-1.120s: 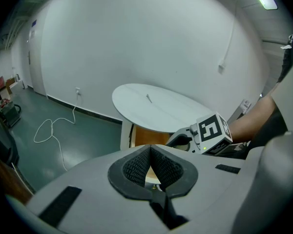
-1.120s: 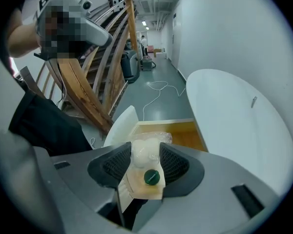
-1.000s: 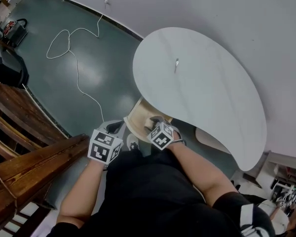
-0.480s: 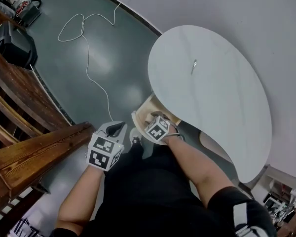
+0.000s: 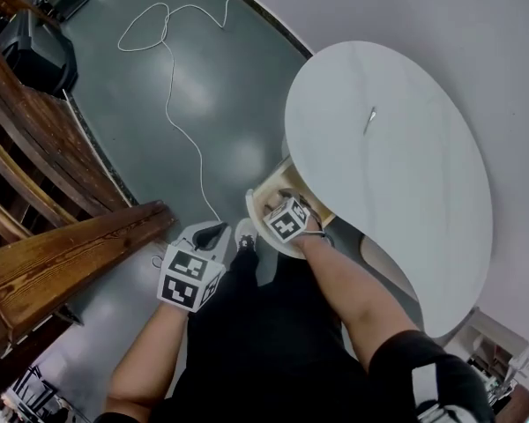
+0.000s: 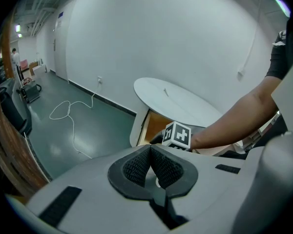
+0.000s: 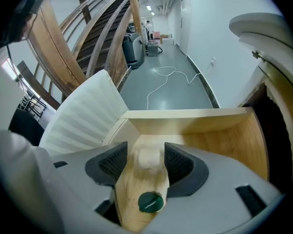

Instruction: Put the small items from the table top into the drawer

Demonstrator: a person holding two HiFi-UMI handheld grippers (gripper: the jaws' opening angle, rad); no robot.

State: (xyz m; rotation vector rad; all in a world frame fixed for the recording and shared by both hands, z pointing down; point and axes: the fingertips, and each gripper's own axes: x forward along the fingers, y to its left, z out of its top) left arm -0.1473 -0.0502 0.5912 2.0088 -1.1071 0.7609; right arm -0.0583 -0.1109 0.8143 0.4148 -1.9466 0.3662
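My right gripper [image 7: 145,150] reaches down into the open wooden drawer [image 7: 185,114] under the white table [image 5: 397,174]. Its jaws have just been opening and now stand open. Between them lies a small pale item with a round dark green cap [image 7: 150,202], loose of both pads. In the head view the right gripper [image 5: 280,208] sits over the drawer [image 5: 259,215]. My left gripper [image 5: 207,234] hangs left of the drawer above the floor. Its pads [image 6: 136,162] meet at the tips with nothing between them. One thin small item [image 5: 370,120] lies on the table top.
A wooden stair rail [image 5: 62,254] runs along the left. A white cable [image 5: 172,69] loops over the green floor, and dark cases [image 5: 35,51] stand at the far left. The person's legs and a shoe [image 5: 244,233] are below the drawer. A white wall backs the table.
The right gripper has sunk into the drawer. The left gripper has shifted a little beside it, and the head view has swung so the table sits further right.
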